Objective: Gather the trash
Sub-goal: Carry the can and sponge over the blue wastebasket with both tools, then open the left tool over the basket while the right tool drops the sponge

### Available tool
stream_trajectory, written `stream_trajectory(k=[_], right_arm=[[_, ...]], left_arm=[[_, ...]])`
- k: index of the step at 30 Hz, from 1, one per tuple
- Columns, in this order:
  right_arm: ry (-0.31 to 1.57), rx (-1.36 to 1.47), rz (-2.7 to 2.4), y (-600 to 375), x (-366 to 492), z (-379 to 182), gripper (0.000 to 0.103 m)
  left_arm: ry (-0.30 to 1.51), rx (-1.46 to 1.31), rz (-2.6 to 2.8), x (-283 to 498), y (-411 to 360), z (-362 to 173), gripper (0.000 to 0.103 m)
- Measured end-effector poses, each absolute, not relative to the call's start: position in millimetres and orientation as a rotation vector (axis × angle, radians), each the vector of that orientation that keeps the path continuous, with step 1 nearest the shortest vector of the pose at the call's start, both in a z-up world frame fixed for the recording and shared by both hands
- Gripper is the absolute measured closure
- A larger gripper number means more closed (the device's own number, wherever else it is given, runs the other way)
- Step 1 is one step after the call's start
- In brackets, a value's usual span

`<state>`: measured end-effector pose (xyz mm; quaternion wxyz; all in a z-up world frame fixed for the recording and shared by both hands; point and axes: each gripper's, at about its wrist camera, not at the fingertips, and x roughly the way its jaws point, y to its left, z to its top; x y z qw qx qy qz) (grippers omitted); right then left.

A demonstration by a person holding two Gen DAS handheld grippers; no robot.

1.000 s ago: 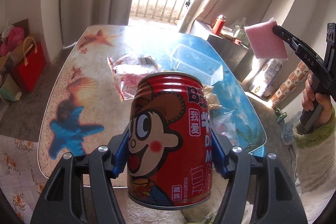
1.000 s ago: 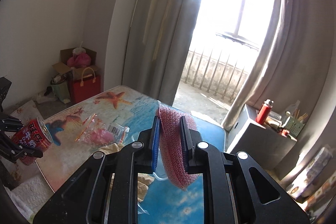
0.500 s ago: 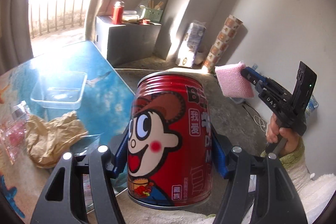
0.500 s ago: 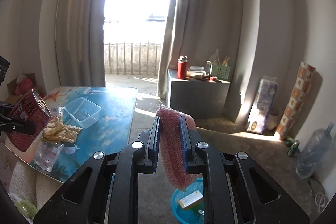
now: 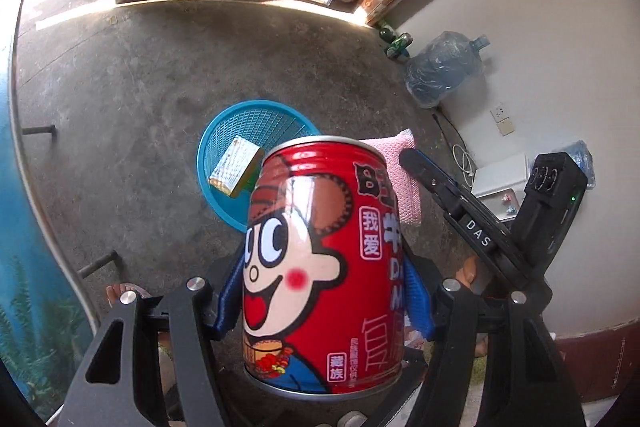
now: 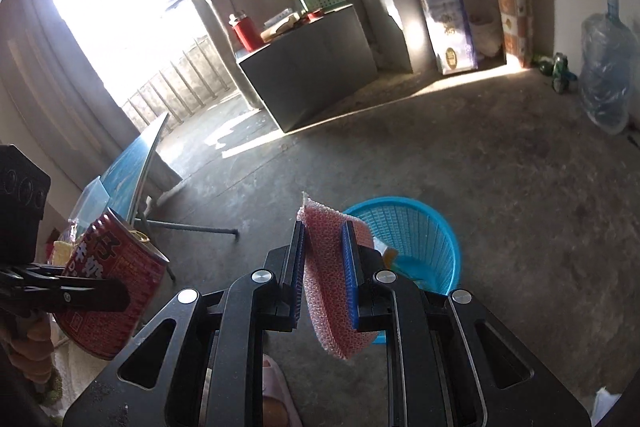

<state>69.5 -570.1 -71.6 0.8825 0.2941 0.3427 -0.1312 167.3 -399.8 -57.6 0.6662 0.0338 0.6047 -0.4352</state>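
Blue mesh basket (image 5: 224, 131) standing on floor, holding one small carton (image 5: 235, 167). Left gripper (image 5: 324, 301) fingers pinching red cartoon-printed can (image 5: 324, 259); right gripper (image 6: 323, 263) fingers pinching pink mesh sponge (image 6: 328, 291), both hanging near basket.

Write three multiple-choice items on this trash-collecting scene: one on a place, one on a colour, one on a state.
1. Where does the basket stand?
A. on the floor
B. on the table
C. on the grey cabinet

2. What colour is the basket?
A. green
B. blue
C. white

3. What does the right gripper hold?
A. nothing
B. a red can
C. a pink sponge

Answers: 1 A, bare concrete surrounds it; 2 B, its mesh wall is blue; 3 C, the pink sponge sits pinched between its fingers, while the red can is in the left gripper.
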Motion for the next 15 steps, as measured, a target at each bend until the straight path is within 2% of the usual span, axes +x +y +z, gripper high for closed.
stream_trajectory(k=[7, 9, 15], right_arm=[[0.795, 0.747, -0.299, -602.4, 100.7, -122.1, 0.087], [0.828, 0.749, -0.328, -607.9, 111.5, -136.7, 0.086], [0.889, 0.791, -0.364, -617.9, 130.9, -179.0, 0.085]], left_arm=[[1.518, 0.149, -0.877, 191.8, -470.0, -136.6, 0.039], [1.559, 0.134, -0.818, 202.3, -472.4, -153.6, 0.032], [1.520, 0.043, -0.819, 211.0, -448.9, -144.0, 0.031]])
